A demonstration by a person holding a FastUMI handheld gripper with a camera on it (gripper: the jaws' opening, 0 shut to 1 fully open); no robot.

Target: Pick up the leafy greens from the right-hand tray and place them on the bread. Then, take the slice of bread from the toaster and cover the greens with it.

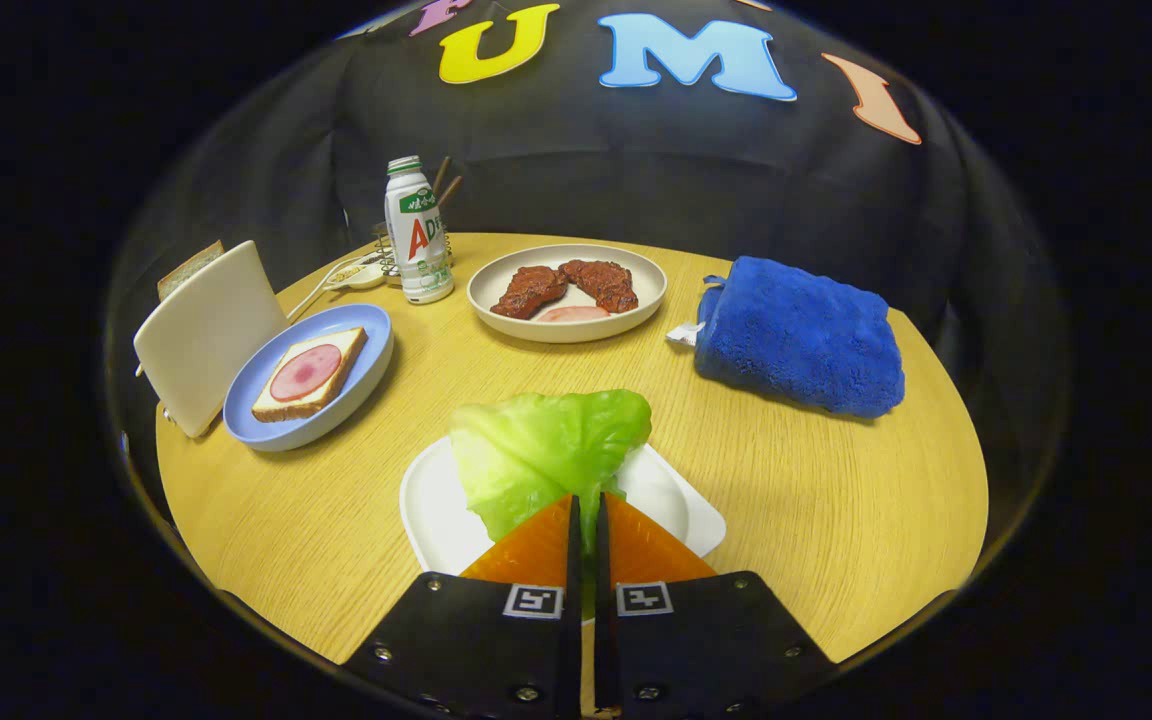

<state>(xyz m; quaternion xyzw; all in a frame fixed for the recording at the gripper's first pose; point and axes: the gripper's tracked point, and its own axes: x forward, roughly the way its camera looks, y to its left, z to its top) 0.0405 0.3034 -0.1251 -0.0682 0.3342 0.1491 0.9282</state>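
Observation:
My gripper [587,505] is shut on the leafy greens [536,450], a pale green lettuce leaf pinched between the two orange fingers [536,550]. The leaf spreads ahead of the fingertips over the white square tray [436,520]. Beyond and to the left, a blue plate [361,385] carries a slice of bread [308,374] topped with a round of pink ham. Left of that plate stands the white toaster [204,335], with a second slice of bread [188,268] sticking up behind its top edge.
At the back of the round wooden table [816,500] sits a beige plate [568,292] with pieces of meat. A white drink bottle [418,232] and a small wire holder stand behind the blue plate. A folded blue towel [798,335] lies to the right.

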